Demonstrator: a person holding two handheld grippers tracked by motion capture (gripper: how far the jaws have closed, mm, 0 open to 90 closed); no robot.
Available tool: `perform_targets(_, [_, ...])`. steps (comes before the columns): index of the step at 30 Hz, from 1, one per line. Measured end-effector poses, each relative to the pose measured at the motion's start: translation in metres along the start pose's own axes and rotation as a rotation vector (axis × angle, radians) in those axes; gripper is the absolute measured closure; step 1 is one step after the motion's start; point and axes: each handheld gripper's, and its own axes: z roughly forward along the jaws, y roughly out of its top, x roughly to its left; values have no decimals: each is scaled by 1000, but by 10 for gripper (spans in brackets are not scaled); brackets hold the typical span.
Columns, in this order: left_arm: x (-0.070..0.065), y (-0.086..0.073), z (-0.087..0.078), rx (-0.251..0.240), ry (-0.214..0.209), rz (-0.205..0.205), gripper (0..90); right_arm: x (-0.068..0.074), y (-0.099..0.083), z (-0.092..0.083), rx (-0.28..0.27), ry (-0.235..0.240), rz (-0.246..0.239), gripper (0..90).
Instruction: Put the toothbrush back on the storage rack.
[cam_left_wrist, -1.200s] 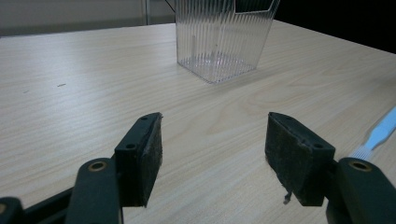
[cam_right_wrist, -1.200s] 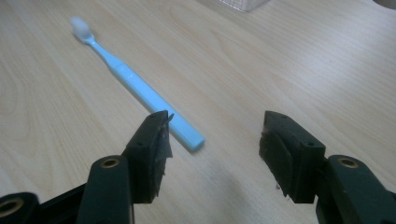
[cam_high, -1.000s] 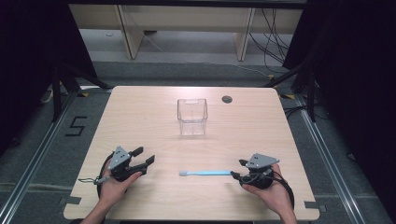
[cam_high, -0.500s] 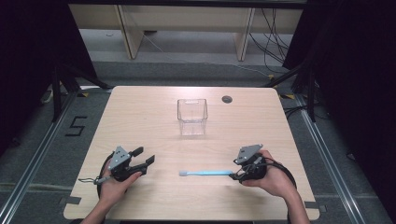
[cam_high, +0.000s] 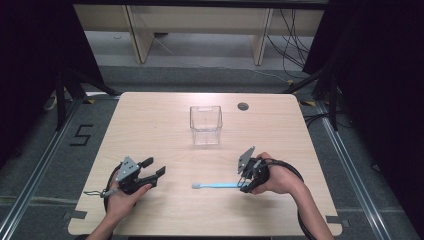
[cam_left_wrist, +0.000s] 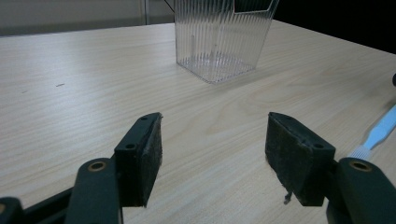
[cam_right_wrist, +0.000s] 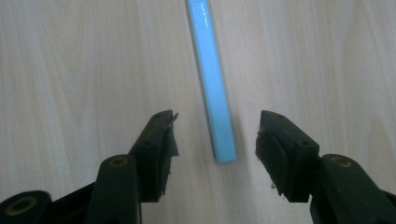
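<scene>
A light blue toothbrush (cam_high: 216, 185) lies flat on the wooden table (cam_high: 150, 130), bristle head to the left. My right gripper (cam_high: 243, 182) is open and tilted down over its handle end; in the right gripper view the handle (cam_right_wrist: 212, 88) runs up between the two spread jaws without touching them. My left gripper (cam_high: 154, 169) rests open on the table at the front left with nothing between its jaws. Ahead of it in the left gripper view stands a clear ribbed plastic cup (cam_left_wrist: 220, 35), and the toothbrush head (cam_left_wrist: 376, 135) shows at the right edge.
The clear cup (cam_high: 205, 124) stands upright near the table's middle, behind both grippers. A small dark round hole (cam_high: 243, 106) sits near the far edge. Black cables trail from my right hand toward the front right corner.
My right gripper has moved left and forward and tipped down, so its open jaws now straddle the toothbrush handle's end. The left gripper has stayed put.
</scene>
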Motion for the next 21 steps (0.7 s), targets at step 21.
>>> perform_targets(21, [0, 0, 0, 0, -2, 0, 362, -6, 32, 18, 210, 41, -110, 660])
